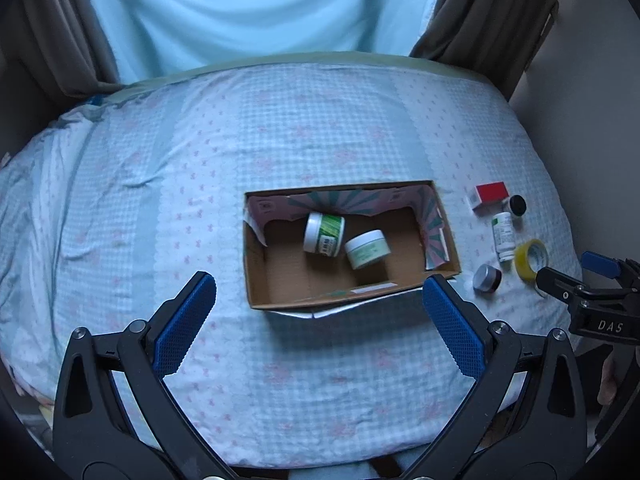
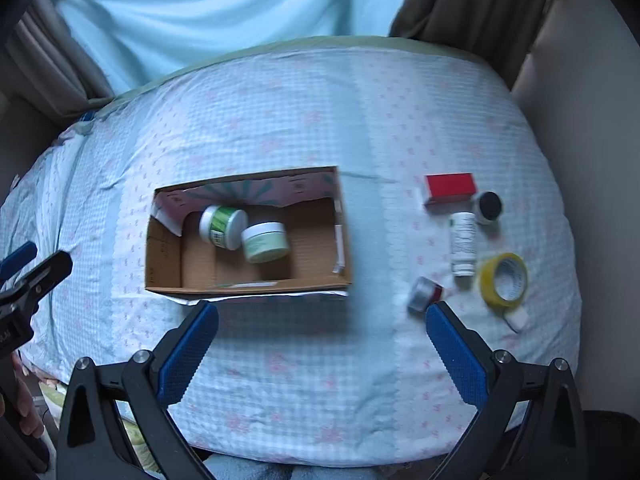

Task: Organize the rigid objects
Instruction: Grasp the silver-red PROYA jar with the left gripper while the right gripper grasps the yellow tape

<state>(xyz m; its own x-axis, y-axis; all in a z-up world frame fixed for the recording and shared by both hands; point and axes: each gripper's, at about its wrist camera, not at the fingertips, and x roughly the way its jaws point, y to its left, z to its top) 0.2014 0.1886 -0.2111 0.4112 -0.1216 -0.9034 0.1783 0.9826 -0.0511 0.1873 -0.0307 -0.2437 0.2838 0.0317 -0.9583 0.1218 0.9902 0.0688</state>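
An open cardboard box [image 1: 256, 280] [image 2: 164, 264] lies on the bed and holds a white jar with a green label [image 1: 323, 234] [image 2: 222, 227] and a pale green jar [image 1: 366, 249] [image 2: 265, 242]. To its right lie a red box [image 1: 491, 195] [image 2: 450, 186], a black-lidded jar [image 1: 517, 205] [image 2: 489, 207], a white bottle [image 1: 503, 236] [image 2: 463, 244], a yellow tape roll [image 1: 530, 259] [image 2: 503, 279] and a small silver and red tin [image 1: 487, 278] [image 2: 425, 294]. My left gripper [image 1: 320, 292] is open and empty in front of the box. My right gripper [image 2: 322, 320] is open and empty, near the tin.
The bed has a pale blue checked sheet [image 1: 160, 184] [image 2: 280, 380]. Curtains [image 1: 256, 12] hang behind it and a wall [image 2: 592, 120] stands at the right. A small white piece [image 2: 518, 319] lies beside the tape roll.
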